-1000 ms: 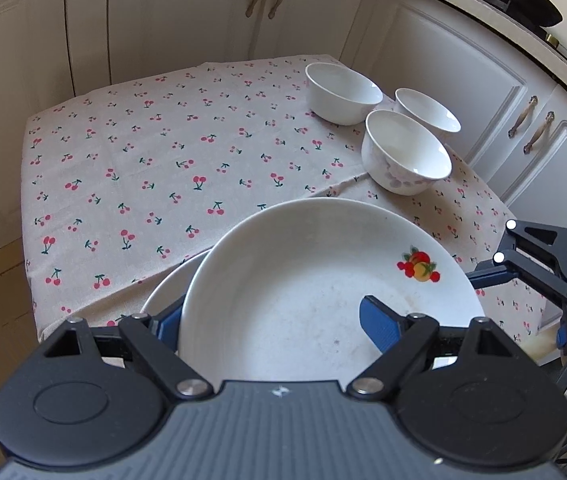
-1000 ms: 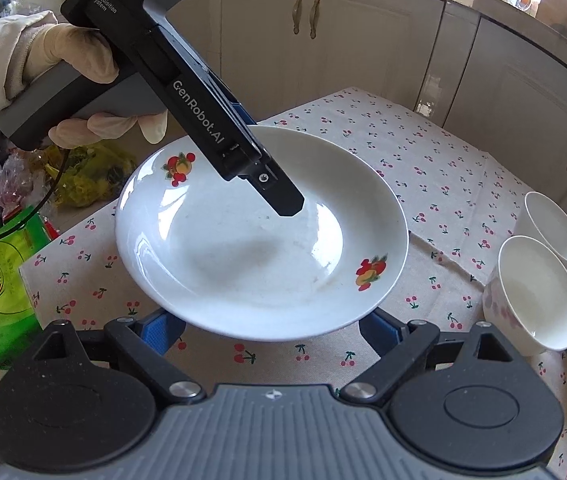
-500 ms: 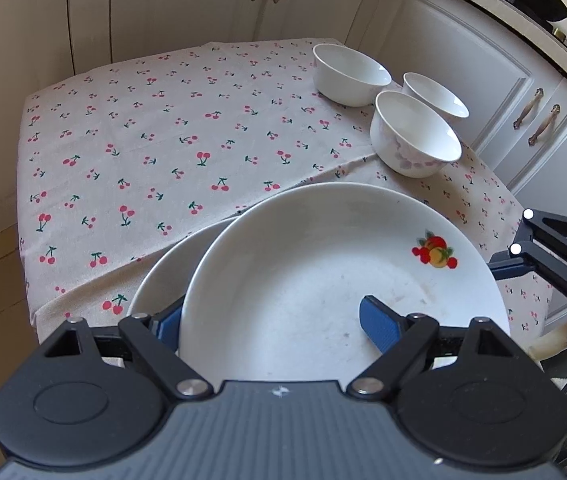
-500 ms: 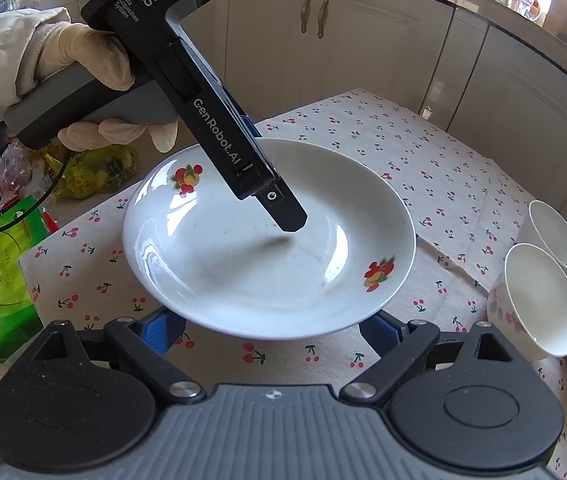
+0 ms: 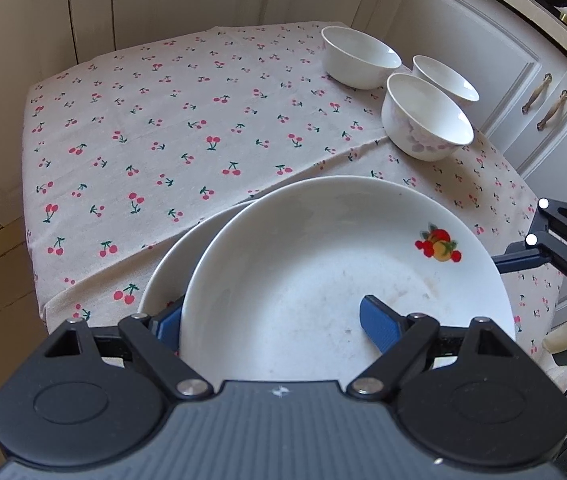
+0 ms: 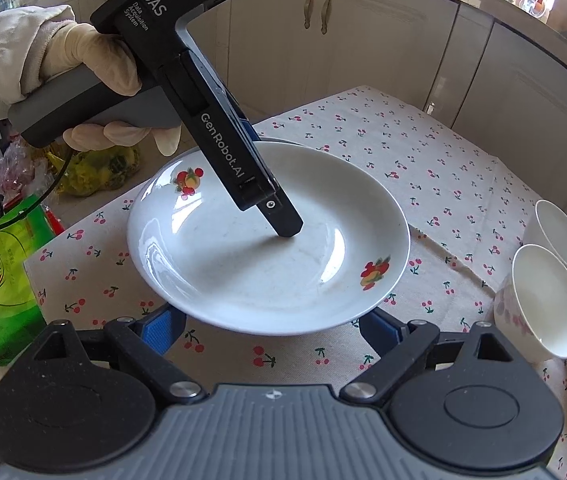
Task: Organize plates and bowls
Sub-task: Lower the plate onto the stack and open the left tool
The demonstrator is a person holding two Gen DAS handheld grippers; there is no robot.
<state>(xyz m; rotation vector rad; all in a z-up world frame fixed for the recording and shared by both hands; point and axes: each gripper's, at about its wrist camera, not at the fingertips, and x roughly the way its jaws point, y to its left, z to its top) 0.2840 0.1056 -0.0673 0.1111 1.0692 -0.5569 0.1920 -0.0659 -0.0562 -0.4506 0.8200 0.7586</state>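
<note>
Left wrist view: the left gripper [image 5: 271, 316] has its fingers pinching the near rim of the plate [image 5: 323, 264], held over a second plate [image 5: 171, 256] at 9 o'clock; three bowls [image 5: 427, 120] stand at 1 o'clock on the table [image 5: 143, 140]. Right wrist view: the right gripper [image 6: 271, 326] fingers are spread, holding nothing, under the plate's near edge. Step in hand: stacking plates. Next move calls for centring, lowering, then releasing.

- We see the top plate [image 5: 323, 264] lying over a lower plate [image 5: 171, 264] at the near edge of the counter [image 5: 143, 128].
- Our left gripper [image 5: 271, 320] has one finger inside the top plate, one outside its rim.
- Three bowls [image 5: 427, 120] cluster at the far right, well apart from the plates.
- Our right gripper [image 6: 271, 326] sits just beside the plate's near rim.
</note>
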